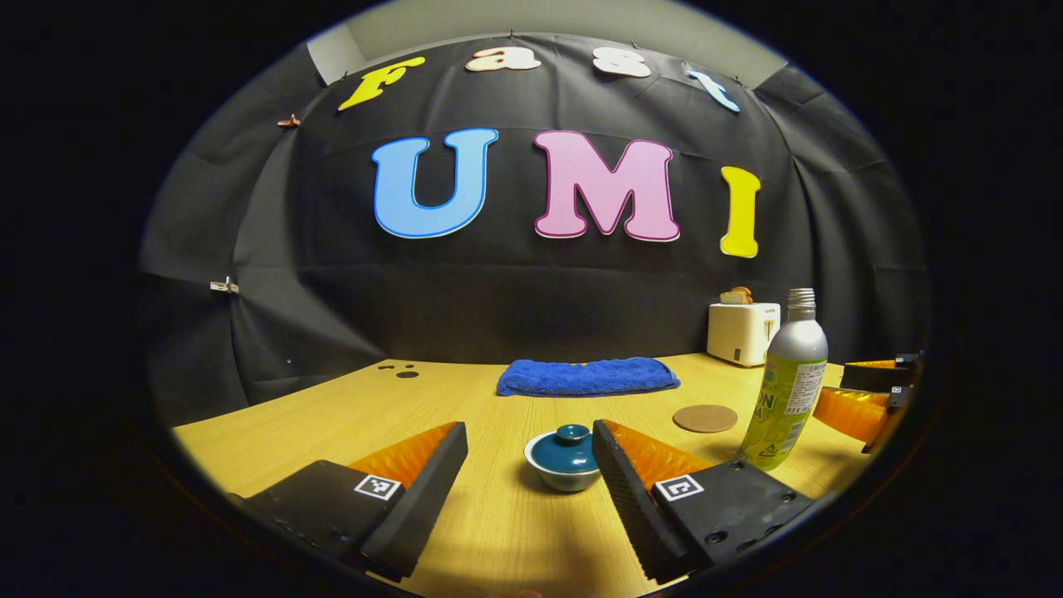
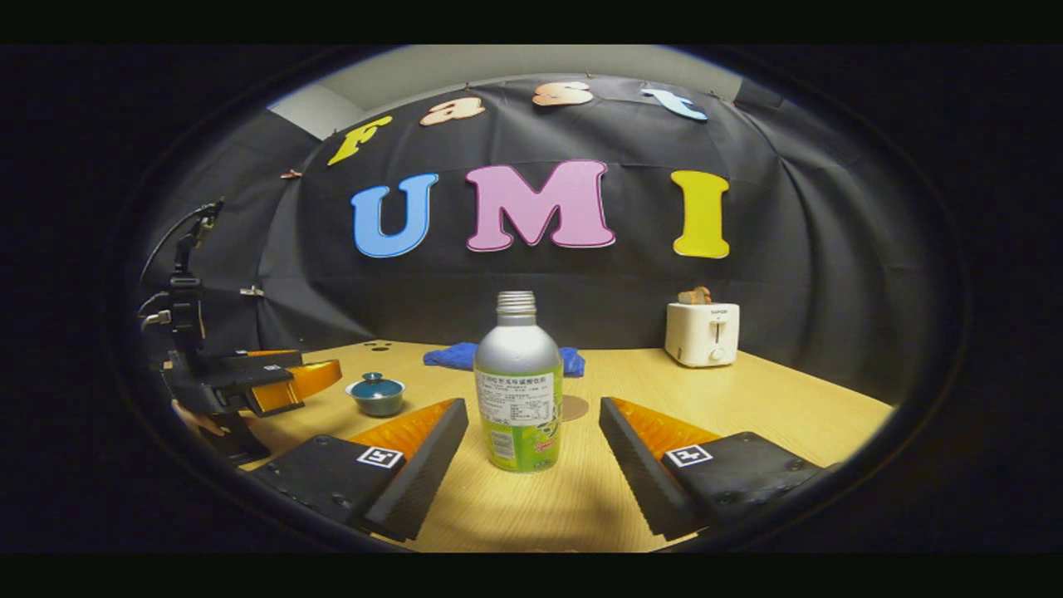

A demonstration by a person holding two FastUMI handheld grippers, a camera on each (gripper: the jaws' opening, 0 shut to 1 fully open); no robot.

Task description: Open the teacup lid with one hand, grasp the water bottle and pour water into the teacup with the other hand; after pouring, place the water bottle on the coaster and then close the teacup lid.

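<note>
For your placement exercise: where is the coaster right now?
In the left gripper view the coaster lies flat on the table, just left of the water bottle and in front of the blue towel.

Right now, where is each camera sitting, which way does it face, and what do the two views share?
Left gripper view: rides on the left gripper, low over the table, facing the lidded teacup just ahead between its open jaws; the right gripper shows at the right edge, beside the bottle.
Right gripper view: rides on the right gripper, facing the uncapped bottle ahead between its open jaws; the left gripper shows at left near the teacup.
Shared: teacup, bottle, coaster, towel, toaster, table.
</note>
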